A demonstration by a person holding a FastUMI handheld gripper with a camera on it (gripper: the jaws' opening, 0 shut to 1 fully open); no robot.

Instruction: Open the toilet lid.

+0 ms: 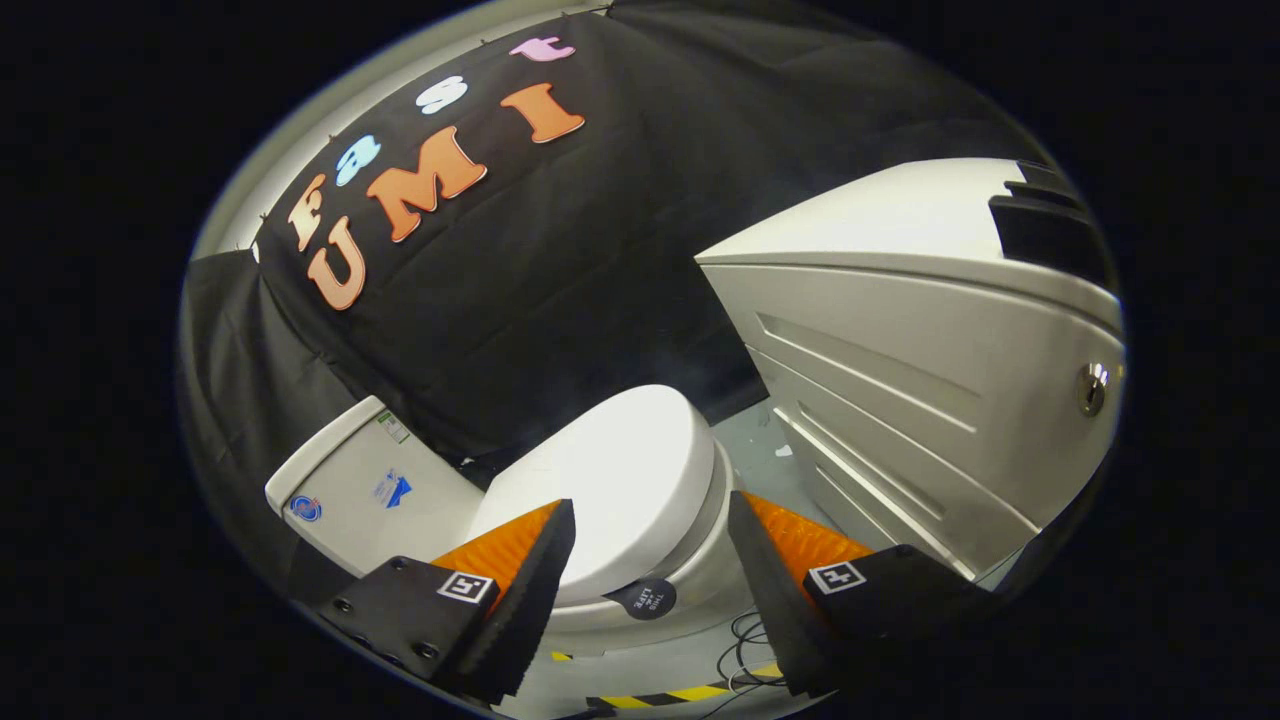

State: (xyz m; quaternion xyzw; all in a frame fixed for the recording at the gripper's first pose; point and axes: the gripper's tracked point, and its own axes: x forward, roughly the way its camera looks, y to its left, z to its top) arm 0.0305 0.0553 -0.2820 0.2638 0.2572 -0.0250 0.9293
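The hand-held gripper [650, 560] is spread wide. Its two fingers [530, 560] stand well apart and pinch nothing. Each finger carries a small square marker on its body near the base.

The toilet [690, 590] sits ahead of the fingers and appears tilted in the view. The lid [620, 480] is closed and lies flat on the seat. The lid is white, smooth and rounded. Its front part lies in the gap between the fingers, and the rest of it extends beyond the fingertips. The left finger overlaps the lid's near edge in the view; whether it touches the lid cannot be told. The right finger stands just beside the bowl's outer side, apart from the lid.

A small dark round tag [648, 598] with pale lettering sits on the front of the toilet, below the lid rim, between the two fingers.

The tank [360, 490] stands behind the lid, beyond the left finger. It bears small stickers on its face.

A pale cabinet [900, 380] with panelled sides stands beside the toilet, beyond the right finger. A round metal fitting [1092, 388] sits on its face.

The floor [770, 450] between toilet and cabinet is pale grey. A yellow-and-black striped tape [680, 693] and thin dark cables [745, 650] lie on the floor below the toilet front, near the right finger.
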